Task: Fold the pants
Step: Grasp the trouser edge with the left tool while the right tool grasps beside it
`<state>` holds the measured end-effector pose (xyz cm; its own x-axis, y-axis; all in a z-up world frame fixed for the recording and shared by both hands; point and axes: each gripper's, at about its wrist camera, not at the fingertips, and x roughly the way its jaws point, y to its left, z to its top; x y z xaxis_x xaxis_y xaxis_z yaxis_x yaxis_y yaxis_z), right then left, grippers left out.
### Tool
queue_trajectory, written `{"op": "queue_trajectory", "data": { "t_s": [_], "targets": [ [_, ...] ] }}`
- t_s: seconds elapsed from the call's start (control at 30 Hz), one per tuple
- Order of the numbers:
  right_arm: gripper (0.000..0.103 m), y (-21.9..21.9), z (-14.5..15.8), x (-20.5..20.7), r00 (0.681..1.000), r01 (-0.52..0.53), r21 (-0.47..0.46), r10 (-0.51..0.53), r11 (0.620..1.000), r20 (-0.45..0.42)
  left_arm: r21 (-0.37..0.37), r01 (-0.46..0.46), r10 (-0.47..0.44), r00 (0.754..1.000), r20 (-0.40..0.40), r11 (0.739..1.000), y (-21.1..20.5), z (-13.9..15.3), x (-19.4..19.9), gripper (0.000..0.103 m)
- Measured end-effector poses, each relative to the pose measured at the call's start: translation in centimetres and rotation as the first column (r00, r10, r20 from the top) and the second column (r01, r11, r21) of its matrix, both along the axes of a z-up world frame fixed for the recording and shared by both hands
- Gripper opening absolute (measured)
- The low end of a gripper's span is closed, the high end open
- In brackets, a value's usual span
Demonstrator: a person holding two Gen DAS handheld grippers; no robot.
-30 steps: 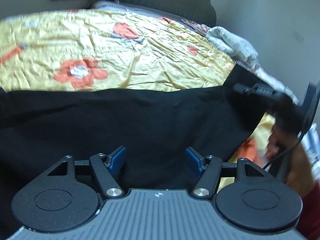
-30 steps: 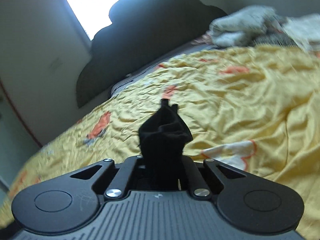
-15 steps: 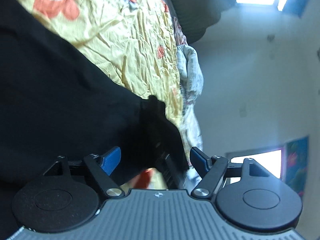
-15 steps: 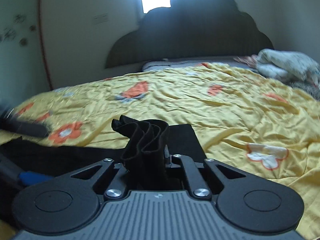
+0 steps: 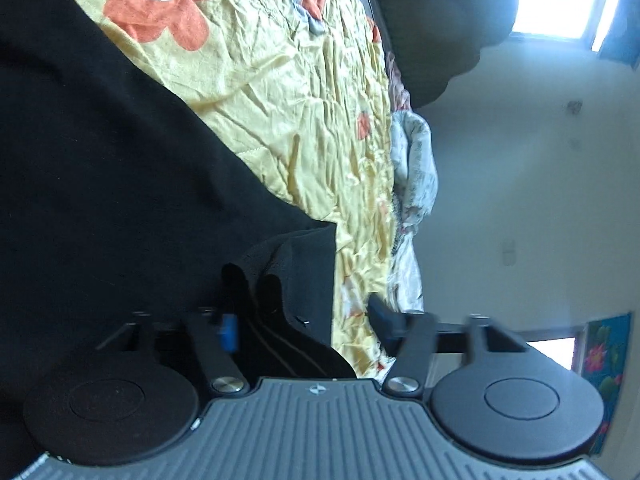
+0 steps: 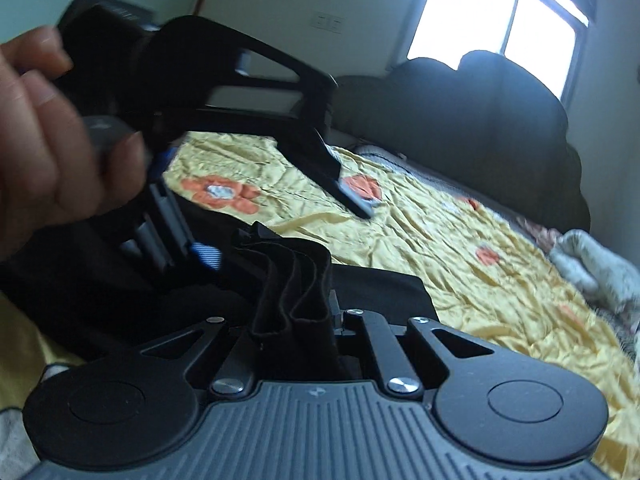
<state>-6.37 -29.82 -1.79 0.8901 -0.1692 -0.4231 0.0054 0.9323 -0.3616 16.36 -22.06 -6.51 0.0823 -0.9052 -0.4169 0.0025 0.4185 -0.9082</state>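
Pants (image 6: pixel 292 292) bunched, pinched in right fingers (image 6: pixel 330 312); left fingers (image 5: pixel 376 316) spread wide. Could slip, spoiling fold on bed (image 6: pixel 460 240).

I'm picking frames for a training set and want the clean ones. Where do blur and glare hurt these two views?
Left wrist view: the window is blown out white, the pants are a featureless black mass, and the left gripper is smeared by motion. Right wrist view: the window glares too, the hand is blurred, but the pants' pleats in the right gripper stay sharp.
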Motion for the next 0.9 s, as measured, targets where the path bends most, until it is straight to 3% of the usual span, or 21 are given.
{"op": "queue_trajectory", "data": {
  "t_s": [0.07,0.17,0.2,0.5,0.6,0.73,0.9],
  "targets": [
    [0.006,0.5,-0.2,-0.1,1.000,-0.003,-0.029,0.003,1.000,0.001,0.052,0.024,-0.025,0.999,0.031,0.998,-0.4,0.1,-0.1,0.026],
    [0.006,0.6,-0.2,-0.2,1.000,-0.003,-0.023,0.003,1.000,-0.005,0.108,0.025,-0.036,0.994,0.102,0.994,-0.4,0.5,-0.7,0.015],
    [0.006,0.7,-0.2,-0.2,1.000,0.001,-0.023,-0.001,1.000,-0.009,0.120,0.020,-0.035,0.991,0.125,0.993,-0.3,0.7,-0.9,0.007],
    [0.009,1.5,-0.6,-1.2,0.999,0.011,-0.072,-0.014,0.997,-0.038,0.203,0.010,-0.069,0.956,0.285,0.979,-0.5,1.9,-2.2,0.006],
    [0.009,1.9,-0.3,-1.3,0.999,-0.010,-0.075,0.006,0.997,-0.045,0.256,-0.004,-0.097,0.920,0.380,0.967,-0.4,2.9,-3.2,0.006],
    [0.009,2.8,0.3,-1.6,0.999,-0.040,-0.041,0.039,0.998,-0.025,0.320,-0.048,-0.131,0.848,0.514,0.946,0.9,4.8,-4.6,0.006],
    [0.009,4.2,1.4,-1.2,0.996,-0.083,0.048,0.084,0.995,-0.011,0.391,-0.088,-0.181,0.779,0.600,0.916,3.2,6.5,-5.3,0.006]
  ]
}}
